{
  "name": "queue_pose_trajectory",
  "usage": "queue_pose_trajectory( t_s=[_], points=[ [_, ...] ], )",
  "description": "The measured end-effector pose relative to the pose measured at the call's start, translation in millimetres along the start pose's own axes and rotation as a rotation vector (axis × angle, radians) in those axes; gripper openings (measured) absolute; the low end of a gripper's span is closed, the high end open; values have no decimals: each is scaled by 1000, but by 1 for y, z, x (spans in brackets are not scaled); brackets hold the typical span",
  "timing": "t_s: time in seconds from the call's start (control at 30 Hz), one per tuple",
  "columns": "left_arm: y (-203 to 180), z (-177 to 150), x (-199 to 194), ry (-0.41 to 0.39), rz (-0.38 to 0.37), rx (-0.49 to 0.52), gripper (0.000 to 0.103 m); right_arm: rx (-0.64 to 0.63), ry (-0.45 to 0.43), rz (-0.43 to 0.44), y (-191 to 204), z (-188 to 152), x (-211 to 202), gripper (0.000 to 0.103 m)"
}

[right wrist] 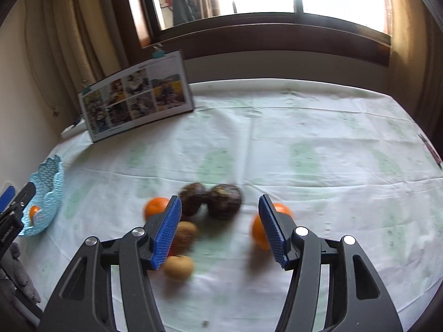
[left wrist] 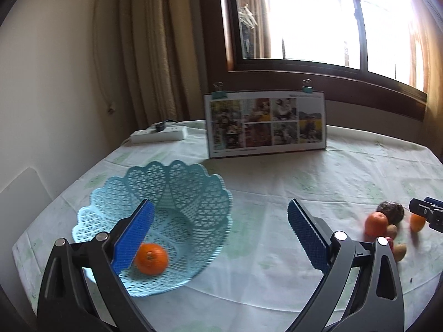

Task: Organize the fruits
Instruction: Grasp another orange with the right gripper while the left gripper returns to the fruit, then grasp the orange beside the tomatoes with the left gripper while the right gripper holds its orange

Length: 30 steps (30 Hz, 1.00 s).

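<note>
On the clothed table (right wrist: 304, 144), one orange (left wrist: 151, 258) lies in the basket (left wrist: 193, 193); both grippers gape empty, the right gripper (right wrist: 220, 231) must next close on loose fruit.

1. Daylight is admitted through the window (left wrist: 318, 19), where the panes are blown out to white.
2. Strong barrel distortion and dark vignetted corners are seen in both views.
3. The loose fruits (right wrist: 210, 215) are smeared by motion blur in the right wrist view.

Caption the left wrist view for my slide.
Open left tongs above a light-blue plastic lattice basket holding one orange tangerine.
</note>
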<state>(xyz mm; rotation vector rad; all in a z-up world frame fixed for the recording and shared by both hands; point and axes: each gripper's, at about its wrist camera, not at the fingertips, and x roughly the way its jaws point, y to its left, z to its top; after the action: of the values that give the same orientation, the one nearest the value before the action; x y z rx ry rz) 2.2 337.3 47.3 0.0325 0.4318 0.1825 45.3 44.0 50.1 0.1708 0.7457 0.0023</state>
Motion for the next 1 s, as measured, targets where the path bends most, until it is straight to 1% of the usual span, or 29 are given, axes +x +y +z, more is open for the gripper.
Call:
queue_pose_trajectory(
  t_s=[0.13, 0.23, 0.37, 0.53, 0.7, 0.73, 0.83, 0.87, 0.93, 1.0],
  points=[
    [-21, 1, 2, 22, -51, 30, 98, 12, 21, -42, -24, -3, 6, 59],
    [-34, 1, 5, 37, -81, 47, 98, 15, 45, -43, -33, -4, 14, 59],
    [-49, 1, 10, 75, -138, 52, 98, 11, 72, -36, -36, -7, 25, 59],
    [-68, 0, 17, 107, -175, 86, 98, 24, 119, -23, -39, -11, 38, 59],
    [-89, 0, 27, 156, -235, 106, 98, 9, 127, -27, -36, -11, 41, 59],
    [-93, -1, 28, 163, -246, 110, 98, 3, 129, -32, -35, -11, 41, 57],
    [-107, -2, 32, 190, -280, 128, 98, -15, 128, -54, -33, -12, 41, 48],
    [-111, -3, 33, 195, -288, 132, 98, -19, 128, -56, -32, -12, 41, 43],
    [-119, -4, 35, 208, -303, 144, 98, -27, 126, -52, -31, -12, 40, 40],
    [-125, -5, 37, 219, -319, 154, 98, -28, 125, -51, -32, -13, 40, 40]
  ],
)
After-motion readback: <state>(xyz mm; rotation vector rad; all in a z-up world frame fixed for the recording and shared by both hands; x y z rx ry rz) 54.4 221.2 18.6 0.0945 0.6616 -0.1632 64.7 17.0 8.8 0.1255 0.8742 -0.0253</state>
